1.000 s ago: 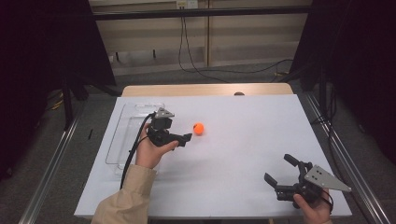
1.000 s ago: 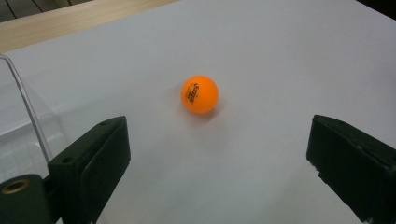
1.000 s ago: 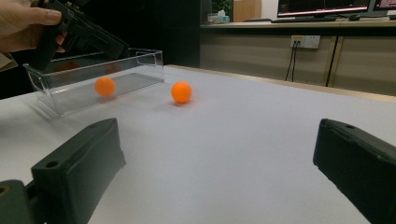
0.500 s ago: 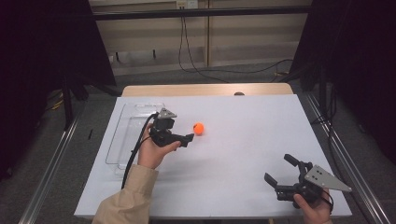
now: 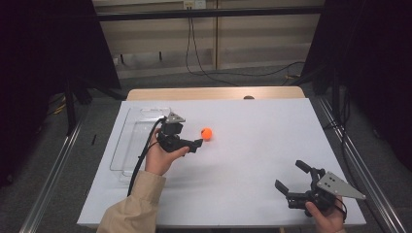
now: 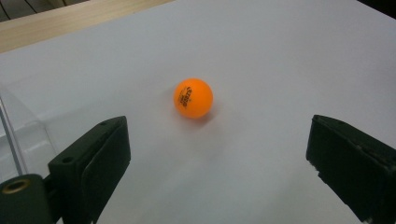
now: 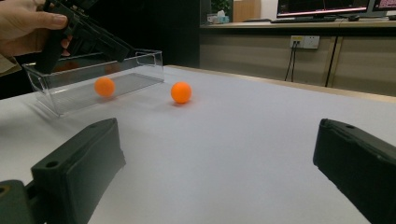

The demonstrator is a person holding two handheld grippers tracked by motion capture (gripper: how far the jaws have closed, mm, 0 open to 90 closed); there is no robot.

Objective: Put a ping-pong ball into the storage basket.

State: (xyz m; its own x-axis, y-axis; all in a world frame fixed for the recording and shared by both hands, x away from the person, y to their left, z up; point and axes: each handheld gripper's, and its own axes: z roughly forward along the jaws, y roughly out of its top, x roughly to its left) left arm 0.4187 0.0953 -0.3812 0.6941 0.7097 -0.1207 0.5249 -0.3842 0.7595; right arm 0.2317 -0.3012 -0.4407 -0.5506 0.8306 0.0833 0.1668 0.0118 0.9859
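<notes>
On the white desk (image 5: 252,145), toward its far left part, an orange ball (image 5: 207,133) rests free, just in front of the left tool (image 5: 197,143), whose jaws stand wide apart with nothing between them. Seen from the left gripper view, the ball (image 6: 193,97) lies ahead of the two black jaws and slightly nearer the left one, not yet between them. A clear plastic tray (image 5: 127,141) sits just beside the left hand (image 5: 159,156), on the side away from the ball; the right gripper view shows an orange reflection in the tray's (image 7: 93,84) near wall. The right tool (image 5: 291,187) is well apart at the near right corner, also wide and holding nothing. The step in hand looks like closing on the ball with the left tool. To do it well, I would advance low along the desk until the ball sits centred between the pads, shifting a little so neither pad nudges it first, since a light round ball will roll at the slightest touch. Then close slowly and evenly, only firm enough to hold it.
</notes>
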